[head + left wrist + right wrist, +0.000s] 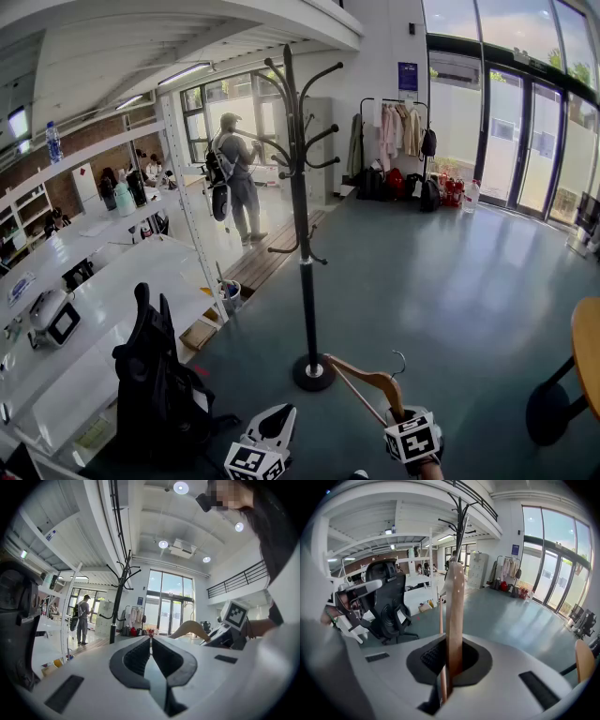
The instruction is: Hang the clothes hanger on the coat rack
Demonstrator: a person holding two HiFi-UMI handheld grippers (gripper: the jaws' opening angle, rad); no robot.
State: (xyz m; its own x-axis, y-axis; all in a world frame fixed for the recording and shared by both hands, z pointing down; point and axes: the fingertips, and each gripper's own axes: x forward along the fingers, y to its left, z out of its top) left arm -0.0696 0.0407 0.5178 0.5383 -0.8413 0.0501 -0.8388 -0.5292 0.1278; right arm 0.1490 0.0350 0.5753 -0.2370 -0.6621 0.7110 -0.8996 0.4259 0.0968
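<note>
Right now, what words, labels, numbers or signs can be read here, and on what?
No text is legible anywhere.
Blue sign on the far wall: too small to read.
Sticker on the shelf beam: blurred, unreadable.
Marker cubes: square patterns only, no words.

One hanger (371,380), one coat rack (302,216), one chair (156,384).

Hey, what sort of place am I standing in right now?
Likely an open-plan office or studio: long white desks, a black office chair and tall glass doors point that way.
</note>
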